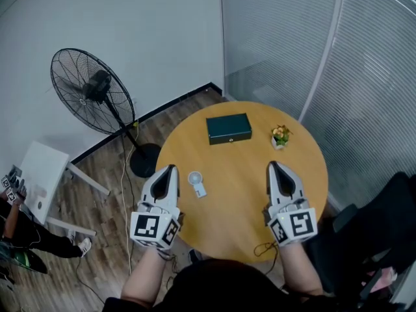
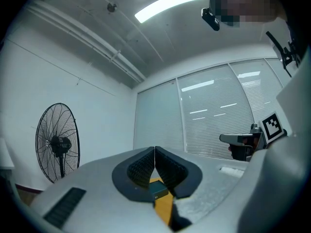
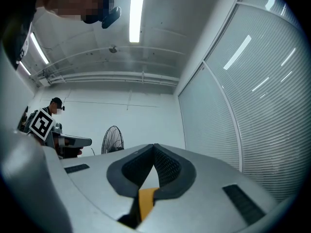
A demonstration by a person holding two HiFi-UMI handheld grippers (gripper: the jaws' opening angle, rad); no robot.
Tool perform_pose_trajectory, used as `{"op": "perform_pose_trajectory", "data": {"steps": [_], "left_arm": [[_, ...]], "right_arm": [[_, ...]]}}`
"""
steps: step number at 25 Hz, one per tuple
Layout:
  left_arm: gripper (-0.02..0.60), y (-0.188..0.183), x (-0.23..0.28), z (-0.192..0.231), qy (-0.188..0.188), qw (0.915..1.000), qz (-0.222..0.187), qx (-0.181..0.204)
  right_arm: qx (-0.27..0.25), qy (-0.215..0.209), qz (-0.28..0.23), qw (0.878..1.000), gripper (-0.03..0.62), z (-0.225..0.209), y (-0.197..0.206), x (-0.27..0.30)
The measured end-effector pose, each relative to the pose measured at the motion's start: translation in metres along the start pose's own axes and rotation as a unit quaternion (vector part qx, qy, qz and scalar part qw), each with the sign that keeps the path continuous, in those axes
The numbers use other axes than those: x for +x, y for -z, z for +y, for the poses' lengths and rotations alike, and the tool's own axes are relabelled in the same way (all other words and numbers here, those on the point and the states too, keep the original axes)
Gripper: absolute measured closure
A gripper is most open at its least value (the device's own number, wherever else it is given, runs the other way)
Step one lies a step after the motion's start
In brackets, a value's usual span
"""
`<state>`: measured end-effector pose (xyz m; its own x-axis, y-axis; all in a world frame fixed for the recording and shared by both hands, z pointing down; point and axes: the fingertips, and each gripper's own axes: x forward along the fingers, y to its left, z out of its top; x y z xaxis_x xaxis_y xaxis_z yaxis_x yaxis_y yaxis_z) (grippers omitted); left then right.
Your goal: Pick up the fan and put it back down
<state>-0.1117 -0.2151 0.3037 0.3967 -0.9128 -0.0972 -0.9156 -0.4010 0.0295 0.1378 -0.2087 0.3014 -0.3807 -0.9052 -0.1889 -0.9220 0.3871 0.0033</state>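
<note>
Fan (image 1: 196, 182) lies on table (image 1: 240, 181) beside clenched, empty left gripper (image 1: 172, 168); right gripper (image 1: 272, 166) likewise clenched, empty.

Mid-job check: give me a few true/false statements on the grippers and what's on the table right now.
1. The left gripper and right gripper are both shut and empty. True.
2. The small fan is held in the left gripper. False: it lies on the table, just right of that gripper's tip.
3. The box sits on the far part of the table. True.
4. The flower pot stands on top of the box. False: it stands on the table, right of the box and apart from it.
</note>
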Motion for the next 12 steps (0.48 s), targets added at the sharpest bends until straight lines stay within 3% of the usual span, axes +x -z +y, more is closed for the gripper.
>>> {"op": "perform_pose_trajectory", "data": {"steps": [12], "left_arm": [[0.574, -0.002, -0.006, -0.016, -0.003, 0.9999, -0.01, -0.004]], "right_arm": [[-0.005, -0.008, -0.002, 1.0, 0.589, -0.008, -0.007, -0.013]]}}
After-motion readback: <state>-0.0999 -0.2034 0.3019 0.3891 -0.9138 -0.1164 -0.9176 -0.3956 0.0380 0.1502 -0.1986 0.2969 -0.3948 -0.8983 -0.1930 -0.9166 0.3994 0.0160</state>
